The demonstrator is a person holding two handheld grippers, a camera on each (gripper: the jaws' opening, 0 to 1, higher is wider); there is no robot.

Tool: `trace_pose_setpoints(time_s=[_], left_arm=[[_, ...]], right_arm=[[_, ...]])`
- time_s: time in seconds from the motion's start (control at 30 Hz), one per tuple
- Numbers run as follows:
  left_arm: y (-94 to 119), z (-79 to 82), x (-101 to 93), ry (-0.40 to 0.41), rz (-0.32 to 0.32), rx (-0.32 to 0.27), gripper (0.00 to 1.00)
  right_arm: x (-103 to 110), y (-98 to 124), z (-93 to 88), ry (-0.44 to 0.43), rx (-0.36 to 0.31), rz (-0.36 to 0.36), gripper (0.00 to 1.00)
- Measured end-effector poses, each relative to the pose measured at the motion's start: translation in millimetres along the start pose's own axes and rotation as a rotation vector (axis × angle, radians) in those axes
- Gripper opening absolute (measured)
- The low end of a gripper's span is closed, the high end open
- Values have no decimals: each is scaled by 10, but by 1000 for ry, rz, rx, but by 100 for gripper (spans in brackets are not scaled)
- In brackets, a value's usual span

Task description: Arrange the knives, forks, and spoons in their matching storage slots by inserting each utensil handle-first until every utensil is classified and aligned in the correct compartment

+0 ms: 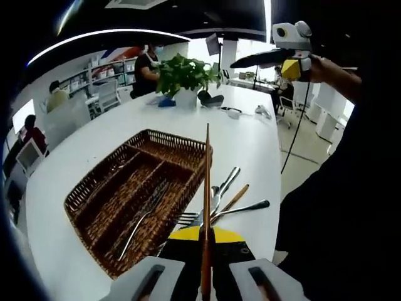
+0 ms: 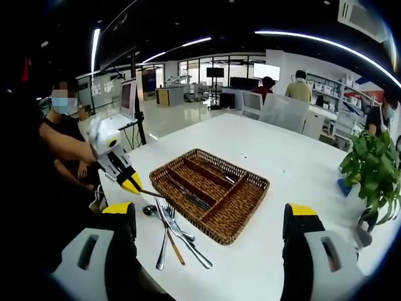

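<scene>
The left gripper (image 1: 206,276) clenched a wooden-handled utensil (image 1: 207,207) beside the wicker tray (image 2: 250,207); the right gripper (image 2: 210,229) gaped, released.

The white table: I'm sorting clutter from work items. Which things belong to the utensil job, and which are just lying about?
Job:
- wicker tray, some cutlery in its slots
- loose cutlery beside it
- wooden-handled utensil in the left gripper

Lying about:
- potted plant
- small dark items near the plant
</scene>
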State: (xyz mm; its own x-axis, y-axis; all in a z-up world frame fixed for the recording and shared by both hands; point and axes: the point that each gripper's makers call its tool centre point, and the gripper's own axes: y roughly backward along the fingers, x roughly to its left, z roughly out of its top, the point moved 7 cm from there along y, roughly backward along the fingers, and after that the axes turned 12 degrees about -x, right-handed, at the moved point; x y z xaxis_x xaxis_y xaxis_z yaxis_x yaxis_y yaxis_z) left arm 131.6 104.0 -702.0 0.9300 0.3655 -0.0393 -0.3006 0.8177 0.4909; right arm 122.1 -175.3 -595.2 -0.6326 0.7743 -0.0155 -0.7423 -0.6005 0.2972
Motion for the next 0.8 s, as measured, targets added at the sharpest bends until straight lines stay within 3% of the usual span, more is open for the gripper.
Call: trace_pose_setpoints(time_s=[0.27, 0.37, 0.5, 0.57, 0.6, 0.67, 0.8], left_arm=[[6, 330, 107, -4, 21, -77, 2], [36, 504, 156, 67, 31, -164, 2], [76, 668, 216, 75, 39, -197, 2], [86, 760, 224, 99, 34, -237, 2], [85, 835, 215, 149, 31, -277, 2], [84, 950, 207, 194, 13, -337, 2], [82, 1130, 190, 255, -7, -418, 2]], right_arm=[[16, -44, 5, 5, 2, 13, 99], [49, -90, 11, 5, 0, 22, 99], [121, -171, 34, 10, -6, 47, 99], [152, -215, 62, -5, -21, 61, 97], [171, -252, 68, -15, -28, 63, 95], [300, -375, 72, -49, -37, 116, 92], [505, -551, 111, -31, -48, 174, 86]])
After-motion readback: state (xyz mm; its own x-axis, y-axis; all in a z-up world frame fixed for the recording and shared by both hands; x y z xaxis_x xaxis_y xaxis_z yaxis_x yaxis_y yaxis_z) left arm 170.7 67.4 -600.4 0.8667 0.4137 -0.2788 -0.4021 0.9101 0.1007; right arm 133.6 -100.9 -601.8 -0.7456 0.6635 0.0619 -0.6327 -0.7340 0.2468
